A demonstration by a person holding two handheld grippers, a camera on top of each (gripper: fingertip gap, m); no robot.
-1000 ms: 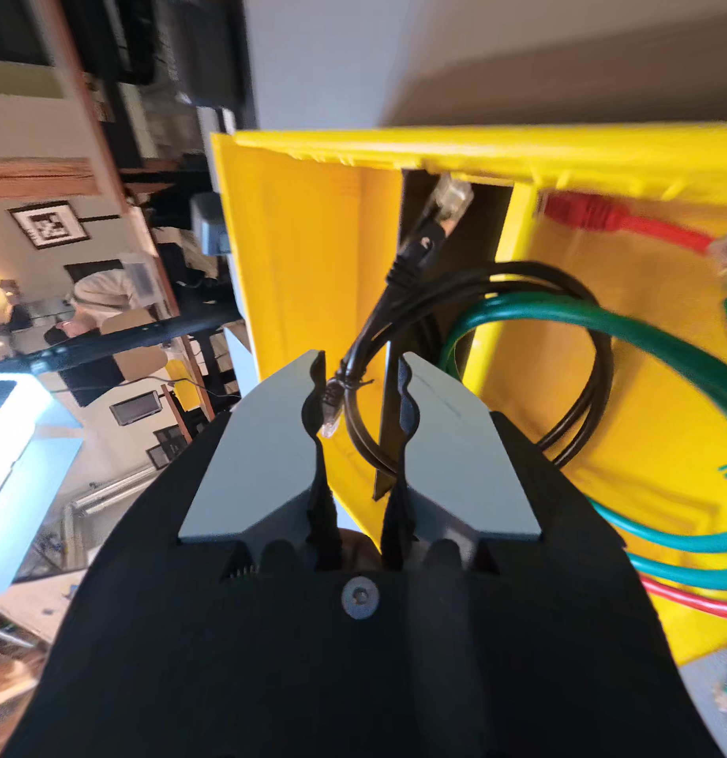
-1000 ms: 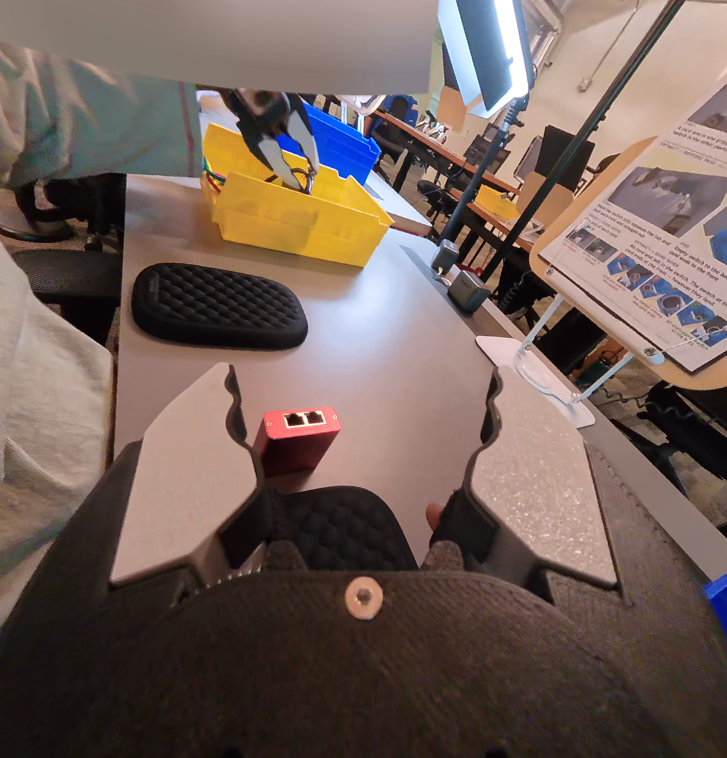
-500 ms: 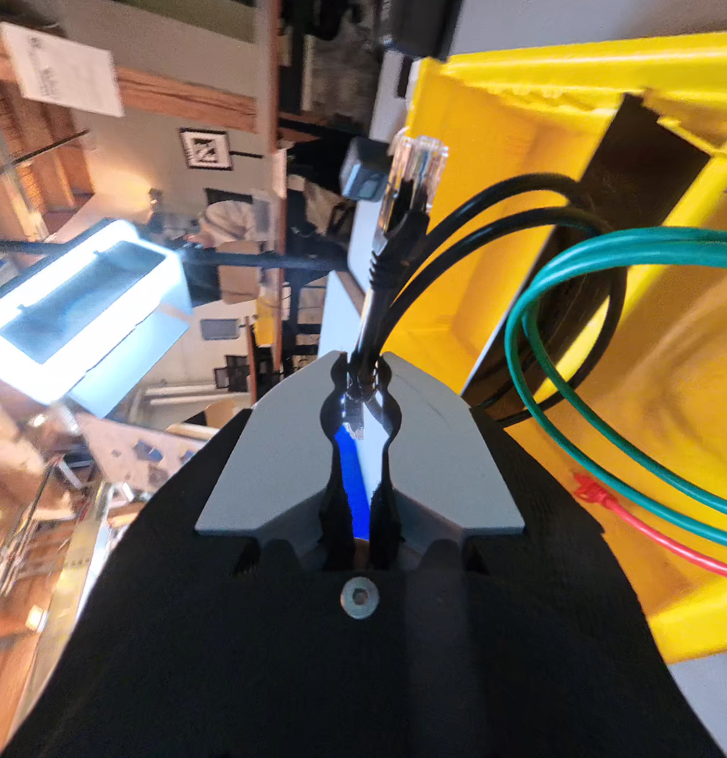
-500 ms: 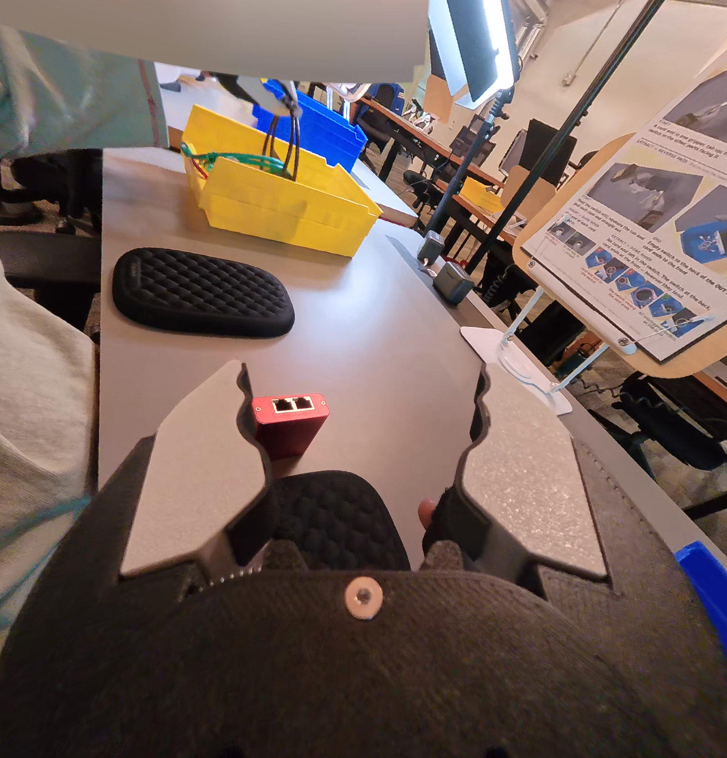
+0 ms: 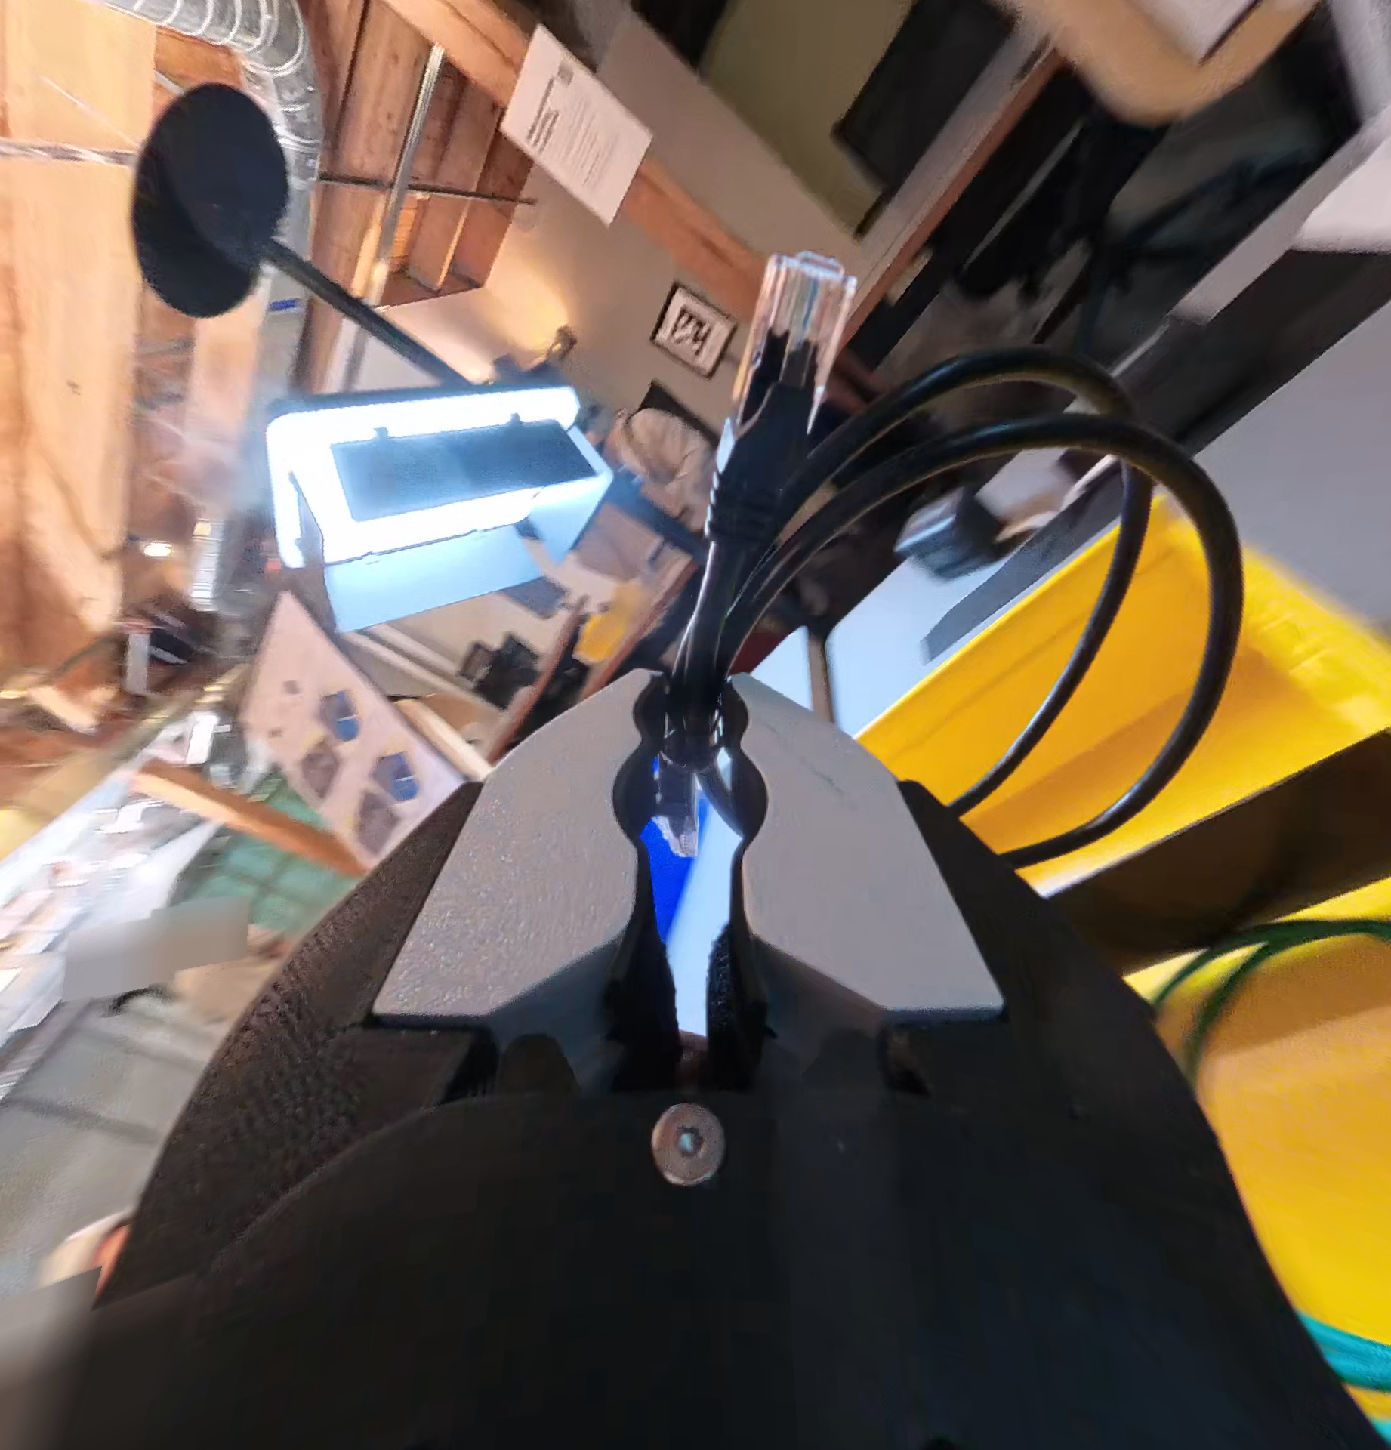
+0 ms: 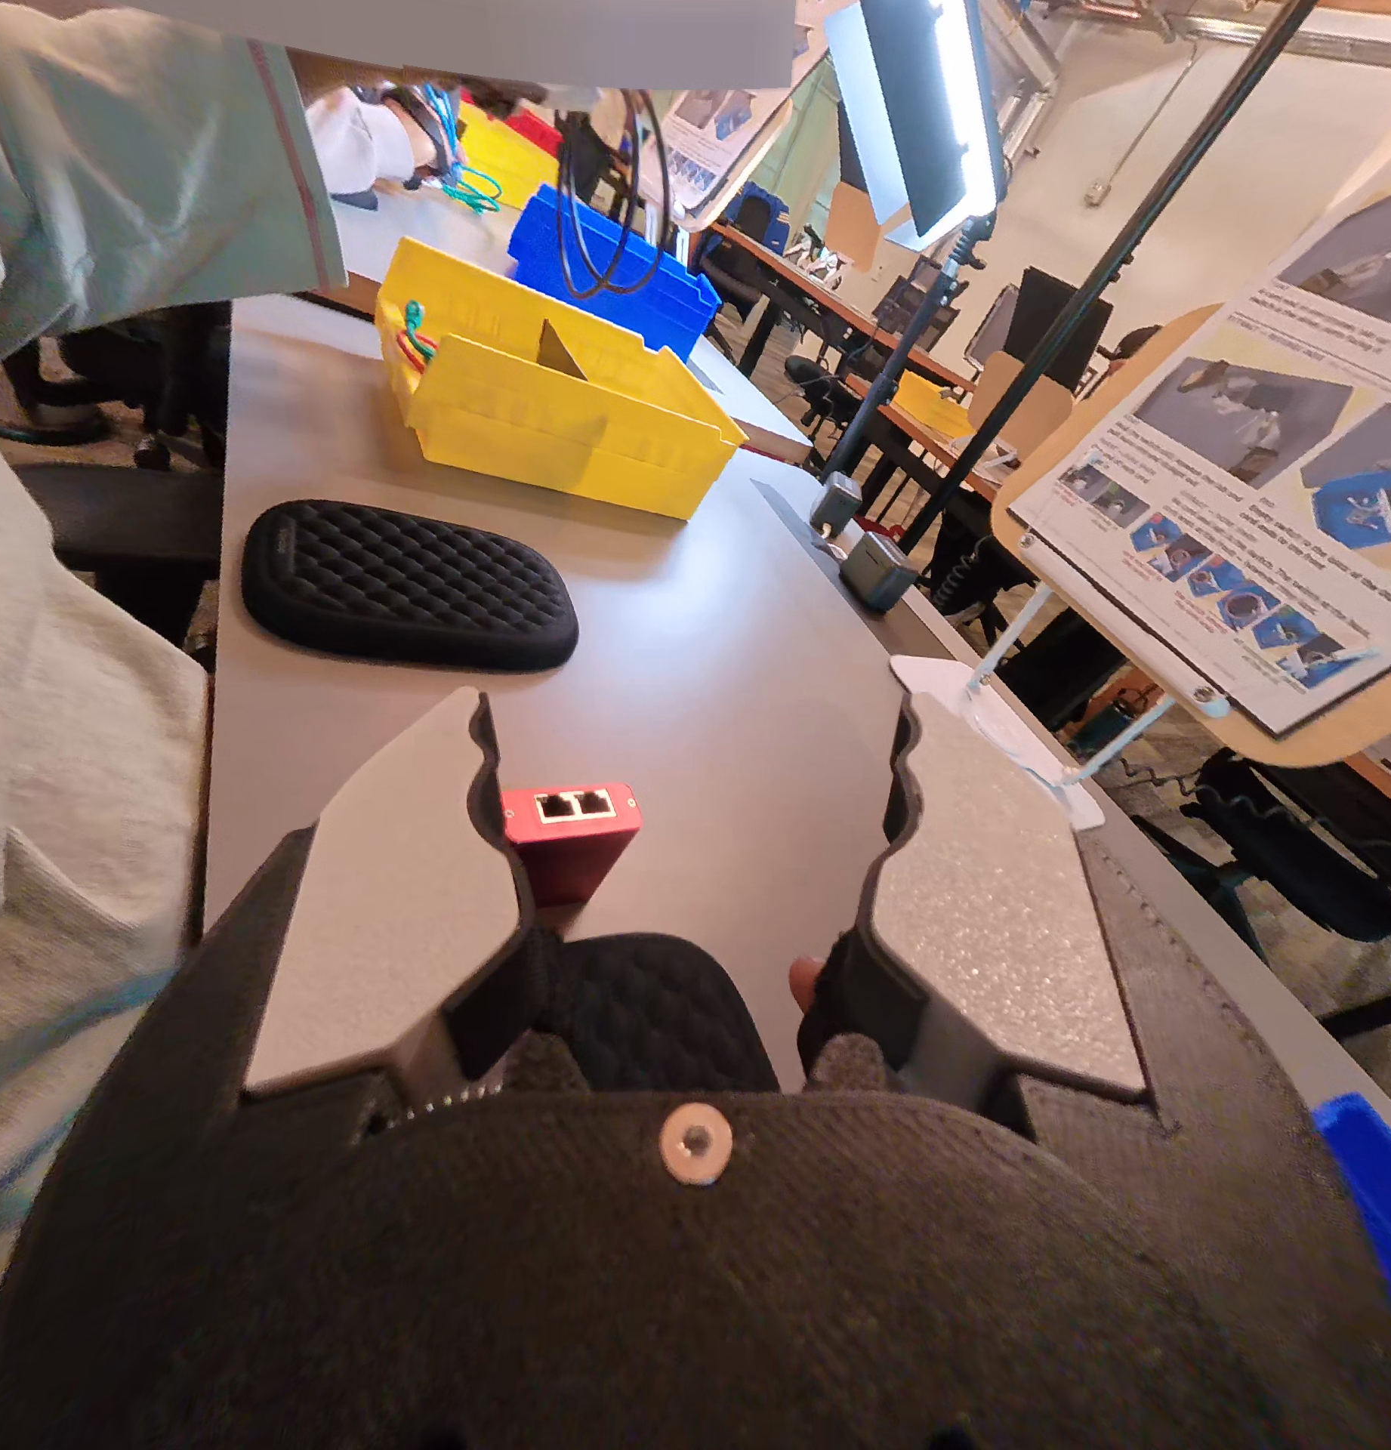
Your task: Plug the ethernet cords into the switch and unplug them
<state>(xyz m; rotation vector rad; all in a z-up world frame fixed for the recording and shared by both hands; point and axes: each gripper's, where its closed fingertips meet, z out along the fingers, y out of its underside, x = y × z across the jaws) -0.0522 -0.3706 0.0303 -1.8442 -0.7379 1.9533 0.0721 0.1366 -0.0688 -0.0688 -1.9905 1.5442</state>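
My left gripper (image 5: 692, 710) is shut on a coiled black ethernet cord (image 5: 1132, 549) and holds it in the air above the yellow bin (image 5: 1085, 706). One clear plug (image 5: 798, 314) points up past the fingertips. The cord's loops (image 6: 598, 227) also hang high at the back of the right wrist view. My right gripper (image 6: 692, 737) is open and empty, low over the grey table (image 6: 716, 667). The small red switch (image 6: 571, 824) lies flat between its fingers, closer to the left one, its two ports facing away from me.
The yellow bin (image 6: 551, 408) at the table's back holds green and red cords (image 6: 414, 337). A blue bin (image 6: 614, 267) stands behind it. Two black padded rests (image 6: 410, 588) lie on the table. An instruction board (image 6: 1241, 502) and a lamp pole (image 6: 1014, 384) stand at the right edge. About 55 cm separates my left fingertips from my right.
My left gripper closed on the black cord and lifted it up out of the yellow bin, clear of the green cord. My right gripper stayed open over the switch, shifting only slightly.
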